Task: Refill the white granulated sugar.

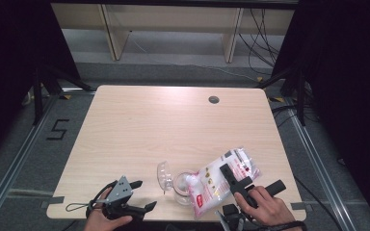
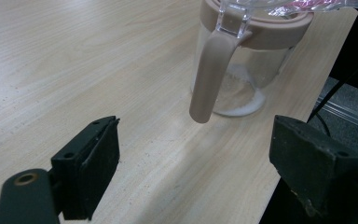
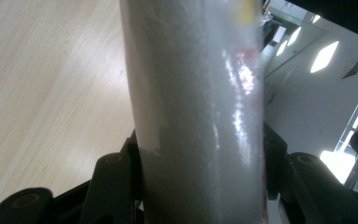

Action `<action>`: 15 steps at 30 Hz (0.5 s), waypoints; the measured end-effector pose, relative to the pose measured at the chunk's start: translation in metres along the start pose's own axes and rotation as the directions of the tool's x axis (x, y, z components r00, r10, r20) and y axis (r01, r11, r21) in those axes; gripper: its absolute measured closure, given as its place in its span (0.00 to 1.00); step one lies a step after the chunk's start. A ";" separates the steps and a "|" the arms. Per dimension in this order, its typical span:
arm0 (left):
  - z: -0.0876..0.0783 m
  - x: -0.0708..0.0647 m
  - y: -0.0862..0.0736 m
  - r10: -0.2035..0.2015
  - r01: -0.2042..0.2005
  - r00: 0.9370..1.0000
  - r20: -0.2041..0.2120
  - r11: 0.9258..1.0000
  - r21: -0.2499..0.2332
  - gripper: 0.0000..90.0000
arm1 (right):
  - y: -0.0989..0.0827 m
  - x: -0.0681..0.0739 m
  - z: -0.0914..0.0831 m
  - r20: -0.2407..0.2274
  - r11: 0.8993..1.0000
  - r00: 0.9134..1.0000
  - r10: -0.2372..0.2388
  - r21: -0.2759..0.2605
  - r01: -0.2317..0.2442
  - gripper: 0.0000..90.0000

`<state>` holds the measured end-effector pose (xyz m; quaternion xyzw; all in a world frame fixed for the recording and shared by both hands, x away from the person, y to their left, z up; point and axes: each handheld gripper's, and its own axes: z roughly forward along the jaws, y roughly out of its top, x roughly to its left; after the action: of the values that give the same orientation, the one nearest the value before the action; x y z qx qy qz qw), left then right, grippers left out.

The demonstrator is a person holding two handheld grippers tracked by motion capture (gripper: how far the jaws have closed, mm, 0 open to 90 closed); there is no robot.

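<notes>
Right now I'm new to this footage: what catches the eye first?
The plastic bag of white powder, clamped in the right gripper, tilts over the clear jar near the table's front edge. The left gripper waits open beside it, facing the jar's beige handle.

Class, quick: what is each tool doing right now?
Left tool: open, holding nothing.
Right tool: closed on the bag of white powder.

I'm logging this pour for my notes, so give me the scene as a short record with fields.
work: tipping a bag over a jar
bag: clear plastic, white powder inside, tilted toward the jar
jar: clear, pinkish rim and handle, a little white powder at the bottom
right gripper: clamped on the bag
left gripper: open, holding nothing
table: light wood
</notes>
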<state>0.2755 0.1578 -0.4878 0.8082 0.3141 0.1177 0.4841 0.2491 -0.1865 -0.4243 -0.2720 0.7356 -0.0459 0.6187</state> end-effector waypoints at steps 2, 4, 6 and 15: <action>0.000 0.000 0.000 -0.002 0.002 1.000 -0.002 1.000 -0.003 0.18 | 0.000 0.001 0.000 0.000 1.000 1.000 0.013 0.005 -0.013 0.60; 0.000 0.001 0.000 0.009 -0.009 1.000 -0.004 1.000 0.003 0.18 | 0.000 0.002 -0.001 0.001 1.000 1.000 0.016 0.002 -0.016 0.60; 0.000 0.000 0.000 0.005 -0.005 1.000 -0.007 1.000 0.000 0.18 | 0.000 0.000 0.000 0.002 1.000 1.000 0.006 -0.015 -0.006 0.60; 0.000 0.000 0.000 0.004 -0.004 1.000 -0.006 1.000 0.000 0.18 | 0.000 0.001 0.000 0.003 1.000 1.000 0.008 -0.016 -0.008 0.61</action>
<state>0.2754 0.1583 -0.4876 0.8086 0.3138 0.1209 0.4828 0.2494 -0.1870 -0.4253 -0.2739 0.7360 -0.0371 0.6180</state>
